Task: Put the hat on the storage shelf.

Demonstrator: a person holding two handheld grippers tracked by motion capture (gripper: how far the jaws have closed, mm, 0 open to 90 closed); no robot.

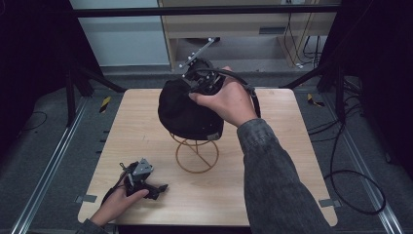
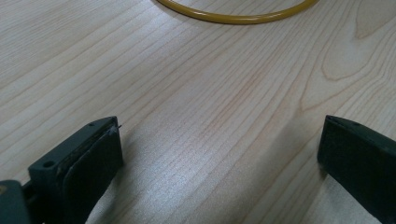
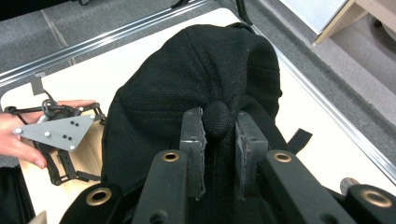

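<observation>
A black cap [image 1: 187,112] sits over the top of a yellow wire stand [image 1: 196,153] in the middle of the wooden table [image 1: 141,126]. My right gripper [image 1: 202,80] is at the cap's crown. In the right gripper view that gripper [image 3: 218,119] is shut on the cap [image 3: 196,70], its jaws pinching the round top button. My left gripper [image 1: 155,184] lies on the table near the front left, held by a hand. Its jaws stand wide open over bare wood [image 2: 187,93], and the left gripper [image 2: 219,135] faces the stand's base ring [image 2: 233,17].
Metal rails [image 1: 48,161] run along both sides of the table on a grey floor. A wooden cabinet [image 1: 234,29] and loose cables [image 1: 350,170] lie beyond the far and right edges. The right gripper view also takes in the left gripper [image 3: 70,168] with its grey plate.
</observation>
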